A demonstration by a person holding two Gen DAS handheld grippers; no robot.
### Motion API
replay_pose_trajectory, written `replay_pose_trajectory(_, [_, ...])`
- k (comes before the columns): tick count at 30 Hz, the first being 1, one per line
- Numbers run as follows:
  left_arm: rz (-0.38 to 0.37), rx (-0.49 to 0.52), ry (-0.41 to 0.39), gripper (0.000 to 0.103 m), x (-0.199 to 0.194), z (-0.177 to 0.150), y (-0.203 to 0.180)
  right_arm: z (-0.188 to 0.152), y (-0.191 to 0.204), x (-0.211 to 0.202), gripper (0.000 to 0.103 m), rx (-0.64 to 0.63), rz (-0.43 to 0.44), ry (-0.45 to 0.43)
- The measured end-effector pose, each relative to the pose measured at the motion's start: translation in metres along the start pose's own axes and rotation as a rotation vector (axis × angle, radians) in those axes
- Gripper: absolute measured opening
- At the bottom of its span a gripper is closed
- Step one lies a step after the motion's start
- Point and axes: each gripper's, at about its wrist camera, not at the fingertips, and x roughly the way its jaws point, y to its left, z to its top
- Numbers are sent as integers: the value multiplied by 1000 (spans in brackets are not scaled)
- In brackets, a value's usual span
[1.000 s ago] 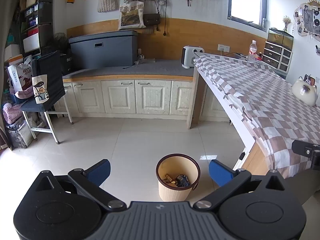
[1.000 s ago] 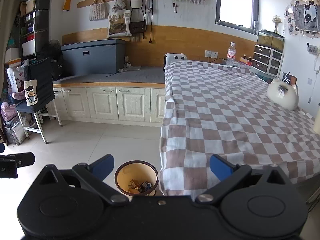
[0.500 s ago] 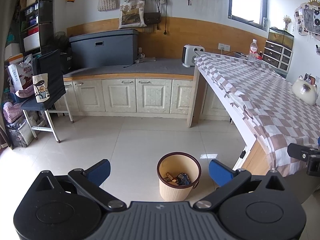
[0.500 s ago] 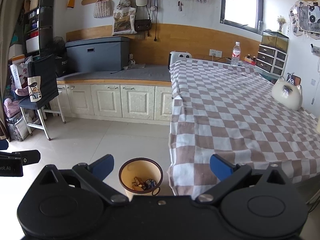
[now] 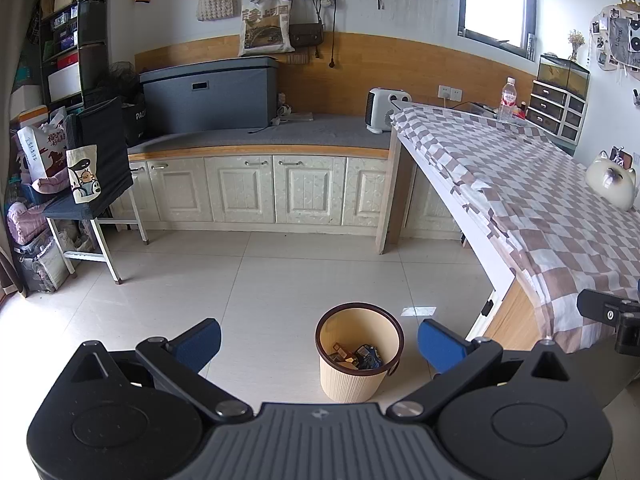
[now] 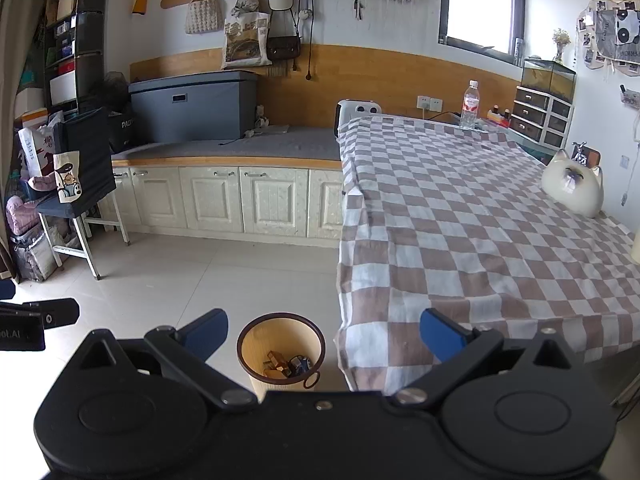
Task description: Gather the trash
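Note:
A beige ribbed trash bin (image 5: pixel 357 354) with a dark brown rim stands on the tiled floor beside the table, with several pieces of trash inside. In the right wrist view the same bin (image 6: pixel 280 354) sits low, just left of the hanging cloth. My left gripper (image 5: pixel 319 342) hovers above the bin, open, blue pads wide apart and nothing between them. My right gripper (image 6: pixel 323 332) is open and empty too, held over the table's near corner. Each gripper shows at the edge of the other's view.
A table under a brown-and-white checked cloth (image 6: pixel 460 216) fills the right, with a white cat-shaped object (image 6: pixel 573 188) and a water bottle (image 6: pixel 470 105) on it. Cream cabinets (image 5: pixel 256 190) line the back wall. A stool with bags (image 5: pixel 94 184) stands at the left.
Both views have shifted slightly: the bin sits a little further right in the right wrist view. Both grippers stay open and empty.

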Motion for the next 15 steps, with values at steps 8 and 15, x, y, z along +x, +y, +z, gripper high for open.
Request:
replay_pose_trajectory(8, [-1, 3, 0, 103, 0, 0, 1, -1, -1, 0, 103, 4, 0, 1])
replay_pose_trajectory(15, [-1, 3, -1, 103, 0, 0, -1, -1, -2, 0, 103, 4, 0, 1])
